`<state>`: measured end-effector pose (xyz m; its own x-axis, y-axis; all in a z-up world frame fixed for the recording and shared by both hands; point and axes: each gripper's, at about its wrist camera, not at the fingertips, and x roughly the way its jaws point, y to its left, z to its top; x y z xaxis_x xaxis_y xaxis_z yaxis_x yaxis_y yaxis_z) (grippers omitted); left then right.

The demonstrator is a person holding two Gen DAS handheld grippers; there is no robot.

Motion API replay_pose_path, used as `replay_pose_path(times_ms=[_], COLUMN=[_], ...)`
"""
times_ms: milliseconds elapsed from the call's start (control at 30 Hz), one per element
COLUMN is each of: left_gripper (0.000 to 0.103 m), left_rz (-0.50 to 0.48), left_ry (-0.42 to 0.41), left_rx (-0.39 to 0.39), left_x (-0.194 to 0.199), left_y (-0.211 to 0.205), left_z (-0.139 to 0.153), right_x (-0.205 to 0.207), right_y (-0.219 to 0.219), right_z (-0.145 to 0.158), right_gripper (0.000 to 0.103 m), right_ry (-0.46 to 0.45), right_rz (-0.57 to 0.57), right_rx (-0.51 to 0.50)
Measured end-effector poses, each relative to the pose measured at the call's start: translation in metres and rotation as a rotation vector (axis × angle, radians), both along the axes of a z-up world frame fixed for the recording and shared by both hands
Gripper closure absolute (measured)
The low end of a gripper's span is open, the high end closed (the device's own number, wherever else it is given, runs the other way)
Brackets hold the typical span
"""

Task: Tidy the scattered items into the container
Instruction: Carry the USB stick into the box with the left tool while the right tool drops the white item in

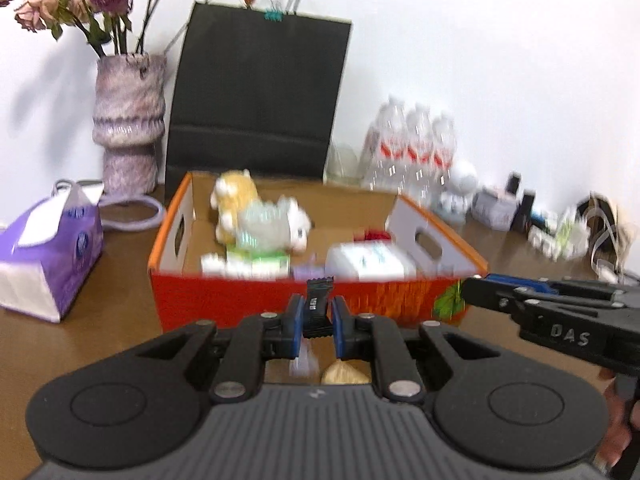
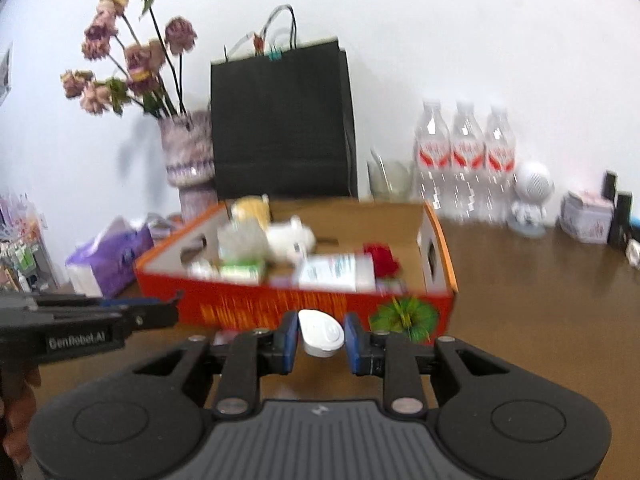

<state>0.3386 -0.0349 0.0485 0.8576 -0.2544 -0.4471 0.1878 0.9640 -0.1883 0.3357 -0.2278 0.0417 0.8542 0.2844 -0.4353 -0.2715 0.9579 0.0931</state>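
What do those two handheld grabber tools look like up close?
Both are black plastic. Each left gripper and right gripper has a ribbed grey body, two round black discs at the sides, linked black arms with silver rivets, and blue pads lining the jaws. Seen side-on, one carries white lettering "DAS", the other "GenRobot.AI". No cables or sleeves are visible.

Looks like a home to me, prob a living-room side table: brown tabletop (image 2: 540, 300) vs a plain white wall, dried flowers in a vase (image 1: 129, 120), tissue pack (image 1: 48, 256), black paper bag (image 2: 282, 120), water bottles (image 2: 464, 152), misc knick-knacks at the back.
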Motion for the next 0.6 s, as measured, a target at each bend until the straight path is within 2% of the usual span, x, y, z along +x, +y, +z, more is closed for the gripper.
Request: replay_pose_path(times_ms=[267, 433, 600], left_gripper=[0.088, 0.088, 0.088], left_rz=[0.052, 0.064, 0.079], left_ry=[-0.062, -0.055, -0.013], left_rx=[-0.094, -0.089, -0.053], left_x=[0.047, 0.08, 0.096], left_y=[0.005, 0.004, 0.003], left_z=[0.026, 0.023, 0.009], right_x=[0.055, 0.09, 0.119], right_y=[0.012, 0.017, 0.023], right_z=[0.03, 0.028, 0.009], right_gripper=[0.08, 0.08, 0.079], right_ry=[-0.062, -0.046, 0.011], right_rz=[-0.059, -0.074, -0.084], right_rx=[0.093, 0.101, 0.067])
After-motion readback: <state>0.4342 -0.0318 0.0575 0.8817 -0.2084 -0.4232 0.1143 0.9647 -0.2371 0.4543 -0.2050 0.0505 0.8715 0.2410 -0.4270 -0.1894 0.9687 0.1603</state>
